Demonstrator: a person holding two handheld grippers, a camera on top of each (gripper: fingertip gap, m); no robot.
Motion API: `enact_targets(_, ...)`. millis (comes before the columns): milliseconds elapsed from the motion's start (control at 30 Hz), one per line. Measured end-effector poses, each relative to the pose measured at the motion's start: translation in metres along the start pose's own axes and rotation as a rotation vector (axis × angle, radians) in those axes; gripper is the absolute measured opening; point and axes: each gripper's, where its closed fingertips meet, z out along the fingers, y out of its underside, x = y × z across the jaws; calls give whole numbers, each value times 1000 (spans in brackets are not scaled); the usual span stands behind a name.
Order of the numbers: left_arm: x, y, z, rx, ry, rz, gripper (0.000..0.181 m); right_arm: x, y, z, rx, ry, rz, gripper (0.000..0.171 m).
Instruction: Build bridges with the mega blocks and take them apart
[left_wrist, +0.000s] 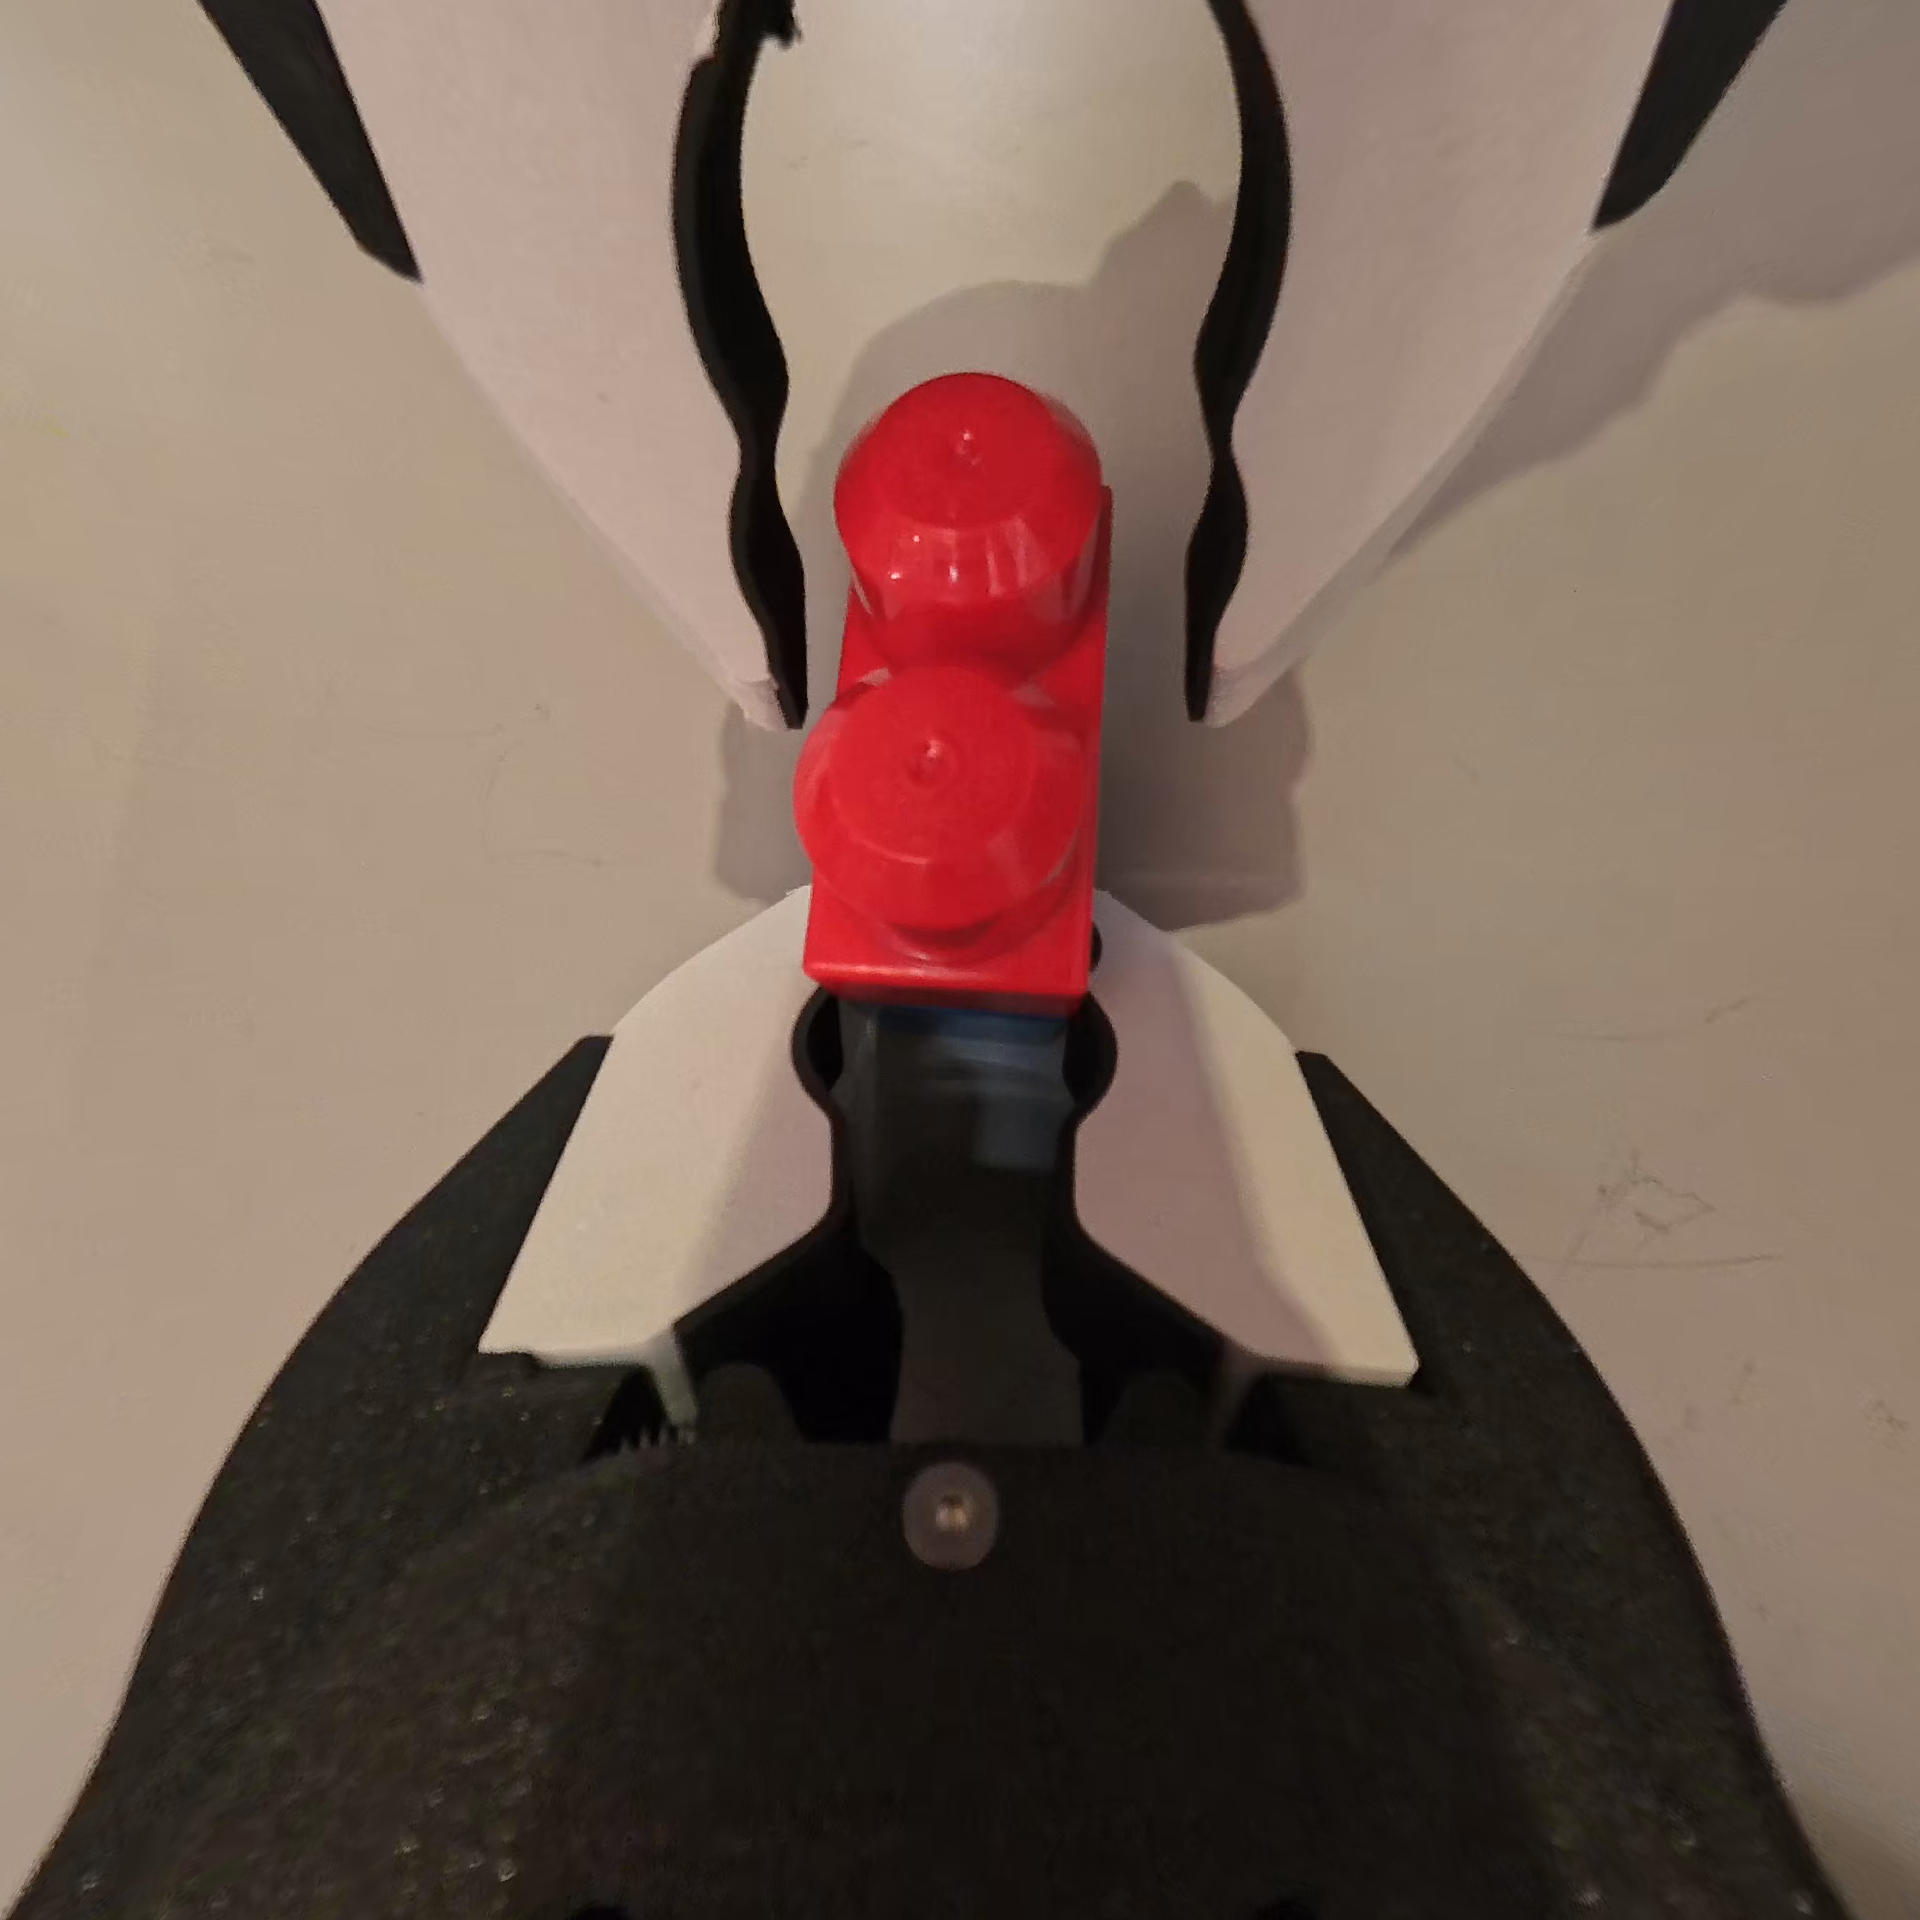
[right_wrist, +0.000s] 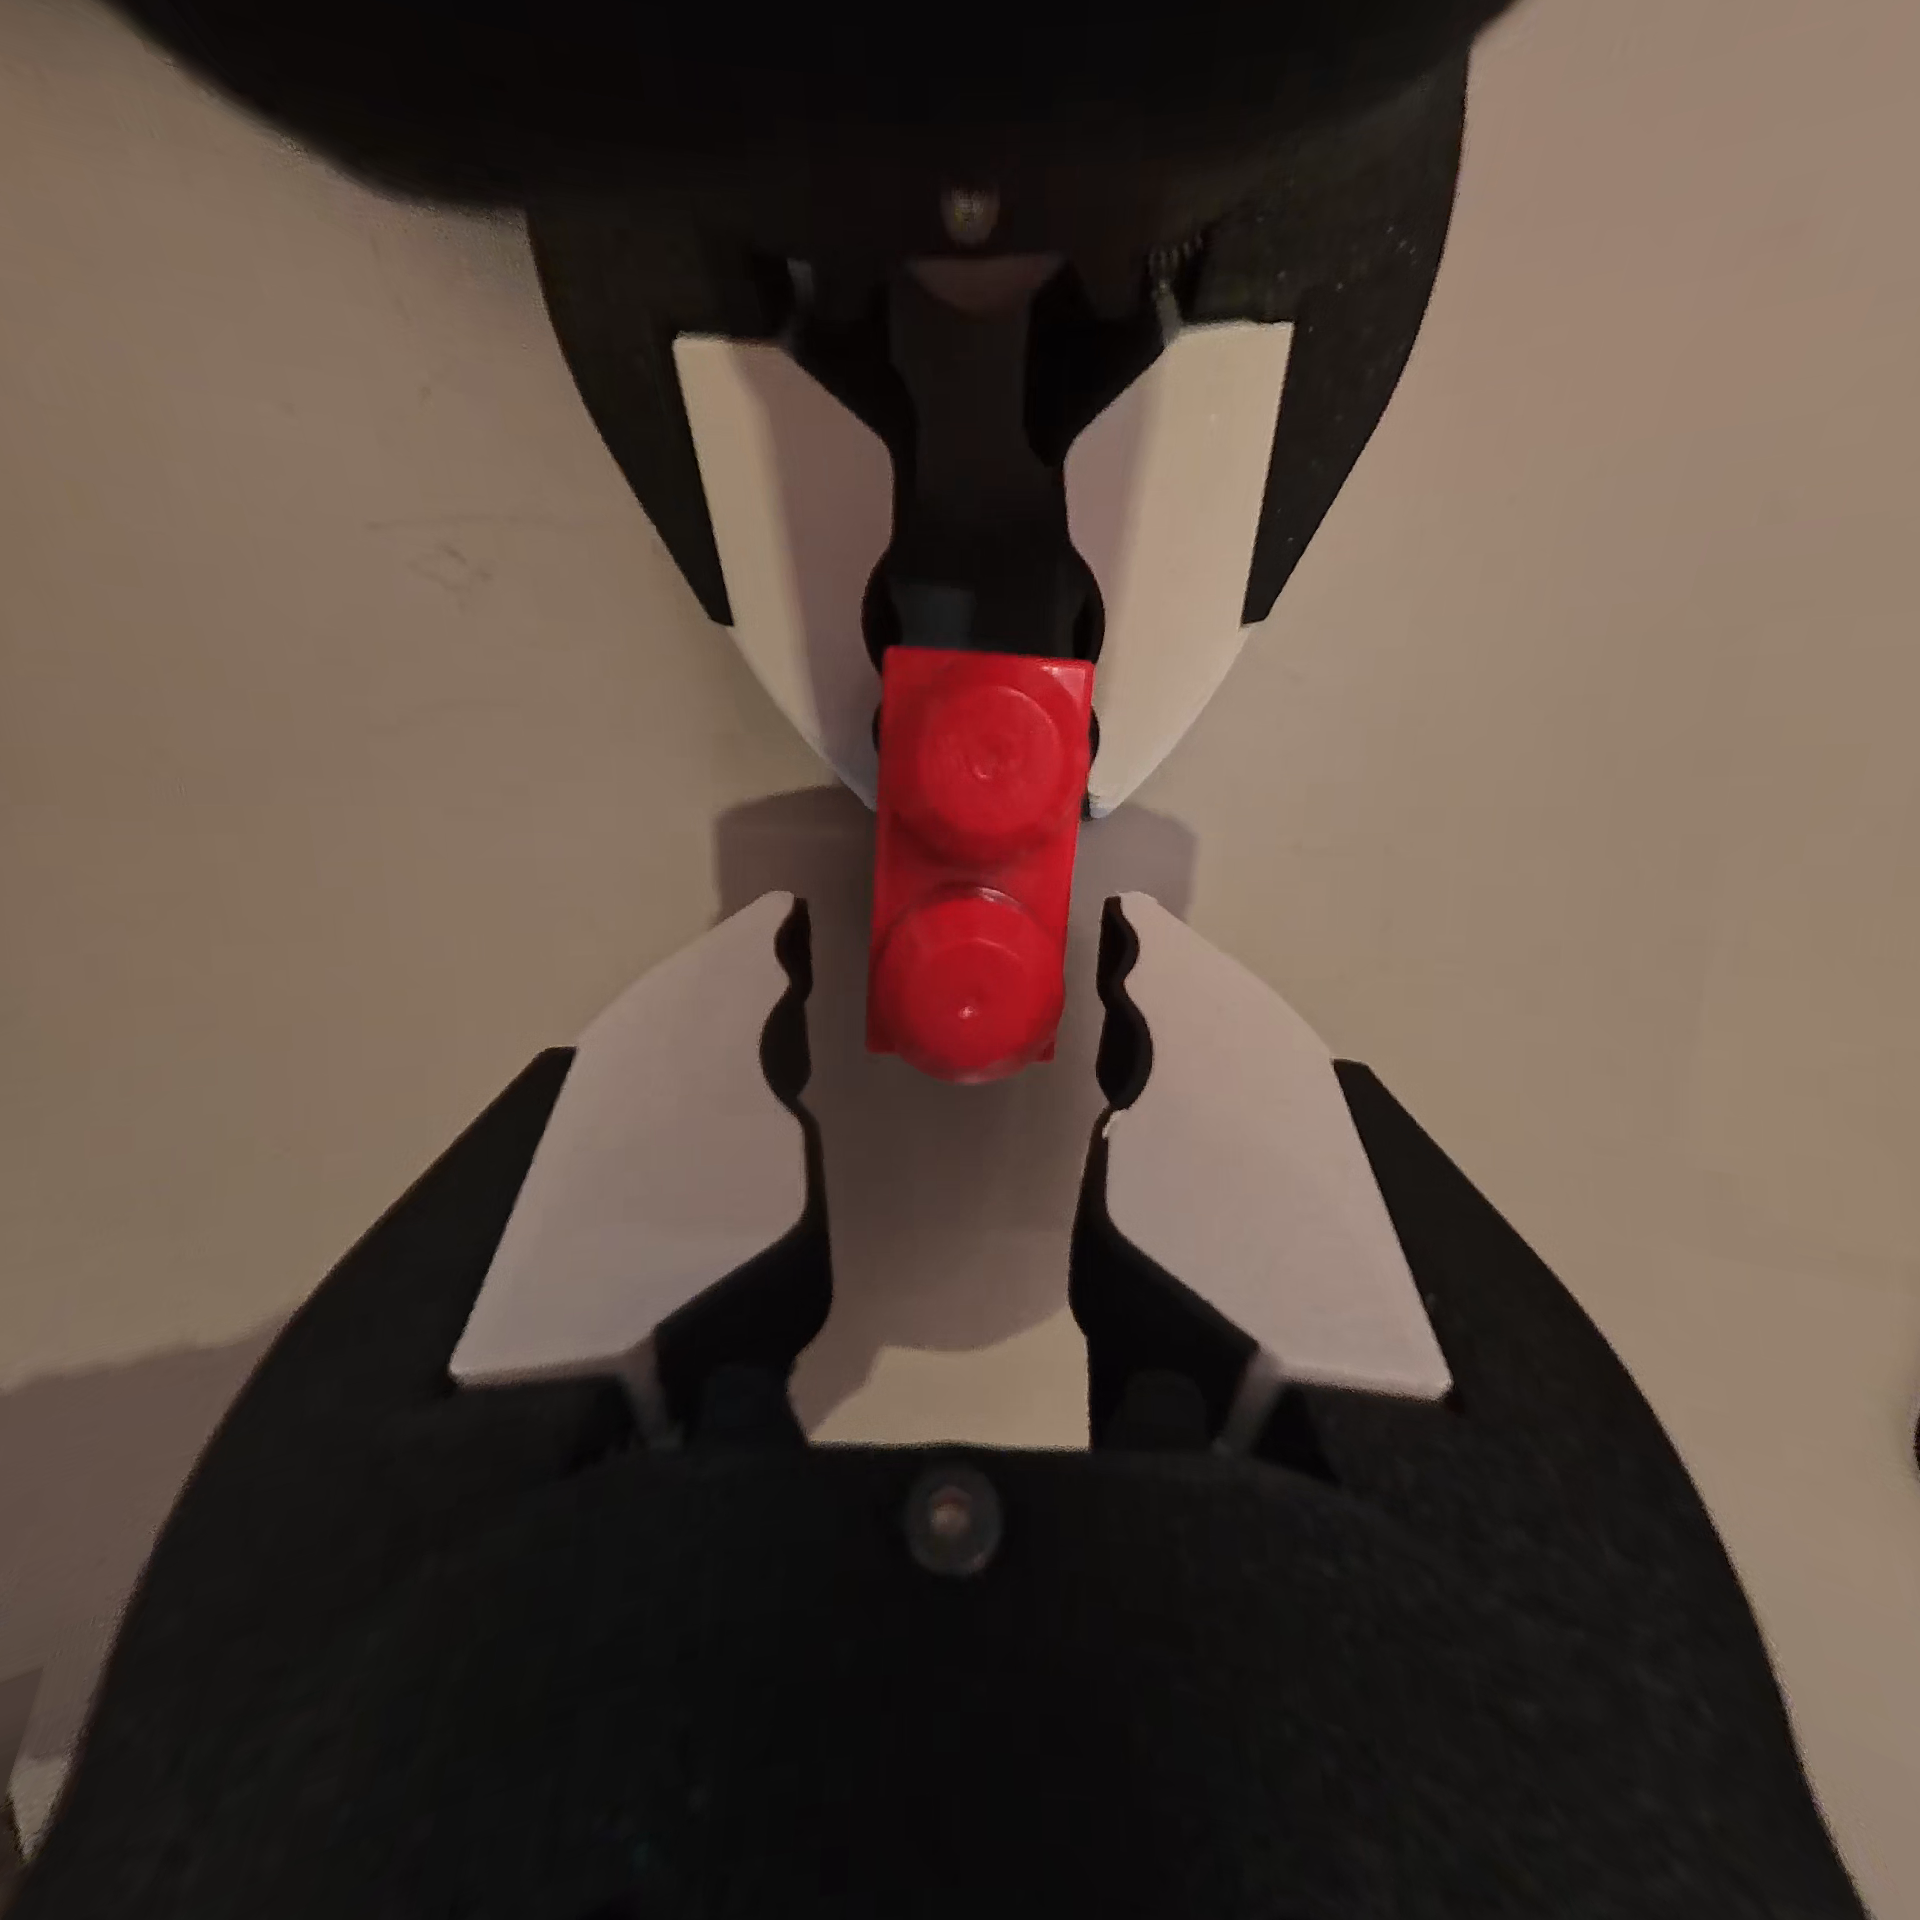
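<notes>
left fingers (left_wrist: 951, 1049): mine, white with black inner pads, pinching the near end of the stacked blocks; tips sit either side of the red block's end, a blue piece caught between them just below it.
right fingers (right_wrist: 951, 1013): mine, spread, not touching anything; the free end of the red block sits in the gap with clear space on both sides.
red block (left_wrist: 961, 717): two-stud mega block, studs facing the cameras, long axis running from my left fingers toward my right; in the right wrist view (right_wrist: 977, 868) its far end is clamped by the opposite fingers.
blue block (left_wrist: 997, 1060): under the red one, mostly hidden and blurred, only a strip shows between my left fingers; shape unclear.
other gripper seen from left wrist: right fingers (left_wrist: 997, 686) come in from the top, tips flanking the far stud, apart from it.
bench (left_wrist: 260, 831): plain beige surface behind everything, faint scuffs, shadows of block and fingers on it.
</notes>
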Motion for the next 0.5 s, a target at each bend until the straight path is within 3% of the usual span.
enact_targets(33, 0, 0, 0, 0, -1, 1, 41, 1, 0, 0, 1, 3, -3, 53)
enact_targets(500, 0, 0, 0, 1, 6, -11, 41, 1, 2, 16, 14, -33, 10, 37)
